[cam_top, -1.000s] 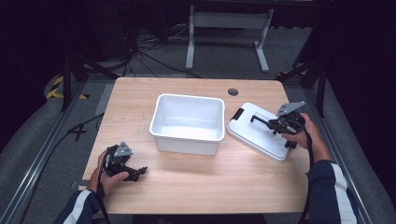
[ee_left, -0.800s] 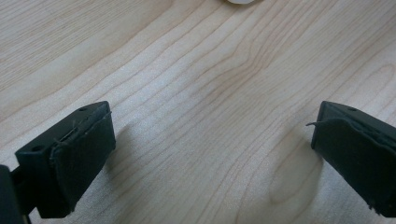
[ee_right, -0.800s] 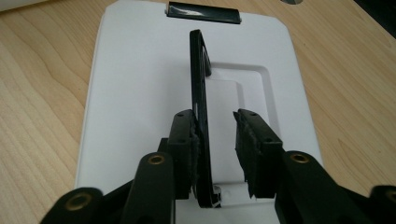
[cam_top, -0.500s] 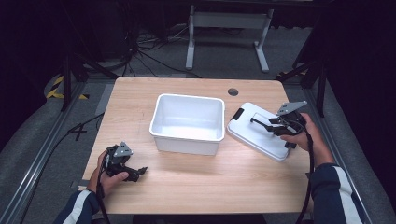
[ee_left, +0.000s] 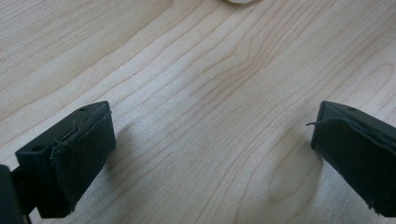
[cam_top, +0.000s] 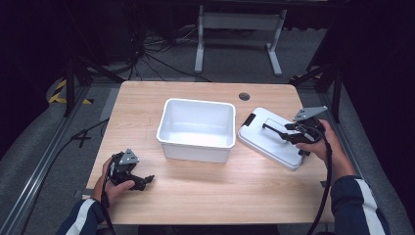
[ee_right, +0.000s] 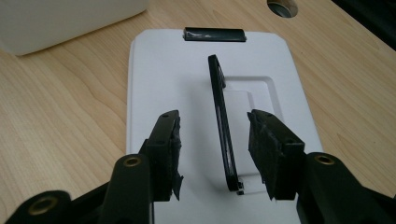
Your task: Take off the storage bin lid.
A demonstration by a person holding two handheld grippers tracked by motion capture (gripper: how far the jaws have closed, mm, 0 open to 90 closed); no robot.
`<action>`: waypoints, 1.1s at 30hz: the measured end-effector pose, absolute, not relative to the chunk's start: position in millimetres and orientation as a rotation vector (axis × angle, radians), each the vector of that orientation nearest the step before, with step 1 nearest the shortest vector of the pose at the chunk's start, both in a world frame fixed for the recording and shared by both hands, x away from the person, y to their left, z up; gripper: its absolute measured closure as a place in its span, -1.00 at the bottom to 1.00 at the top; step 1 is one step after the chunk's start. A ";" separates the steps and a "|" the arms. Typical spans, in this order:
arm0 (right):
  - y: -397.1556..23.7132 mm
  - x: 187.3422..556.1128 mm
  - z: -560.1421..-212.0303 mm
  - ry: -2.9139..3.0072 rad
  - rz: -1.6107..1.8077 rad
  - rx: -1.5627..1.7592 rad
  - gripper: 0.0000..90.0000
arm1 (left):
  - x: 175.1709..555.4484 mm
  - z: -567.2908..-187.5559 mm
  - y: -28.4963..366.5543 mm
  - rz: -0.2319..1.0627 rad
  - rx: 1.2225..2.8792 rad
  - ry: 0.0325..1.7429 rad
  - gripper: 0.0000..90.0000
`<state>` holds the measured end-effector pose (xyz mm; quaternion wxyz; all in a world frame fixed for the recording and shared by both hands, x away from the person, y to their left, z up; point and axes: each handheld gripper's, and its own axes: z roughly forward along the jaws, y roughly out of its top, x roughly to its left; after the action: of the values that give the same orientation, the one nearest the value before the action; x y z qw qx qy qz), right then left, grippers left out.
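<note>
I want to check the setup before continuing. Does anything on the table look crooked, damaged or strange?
Nothing is spilled or broken. The white lid lies flat but askew beside the white bin, not on it. Its black handle stands upright between the open pads of the right tool, untouched.

Bare table point(cam_top: 195, 196) in front; tub point(cam_top: 196, 128) blocks the middle.

Table point(cam_top: 205, 196) is pale matt wood grain, bin point(cam_top: 196, 128) and lid point(cam_top: 270, 139) smooth white plastic, lid handle point(ee_right: 223, 121) glossy black plastic.
</note>
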<state>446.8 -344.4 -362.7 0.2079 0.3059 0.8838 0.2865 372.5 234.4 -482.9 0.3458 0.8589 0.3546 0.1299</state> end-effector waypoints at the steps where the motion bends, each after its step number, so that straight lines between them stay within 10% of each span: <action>1: -344.6 445.0 -362.0 2.459 0.803 0.852 0.21 | 372.8 -482.9 234.5 0.342 2.229 0.917 -0.99; 33: -359.7 387.7 -363.1 2.412 0.769 0.846 -0.14 | 372.6 -482.9 234.4 0.338 2.229 0.920 -0.99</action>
<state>387.7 -359.7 -363.1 0.2340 0.3083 0.8785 0.2801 372.6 234.4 -482.9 0.3459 0.8590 0.3544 0.1301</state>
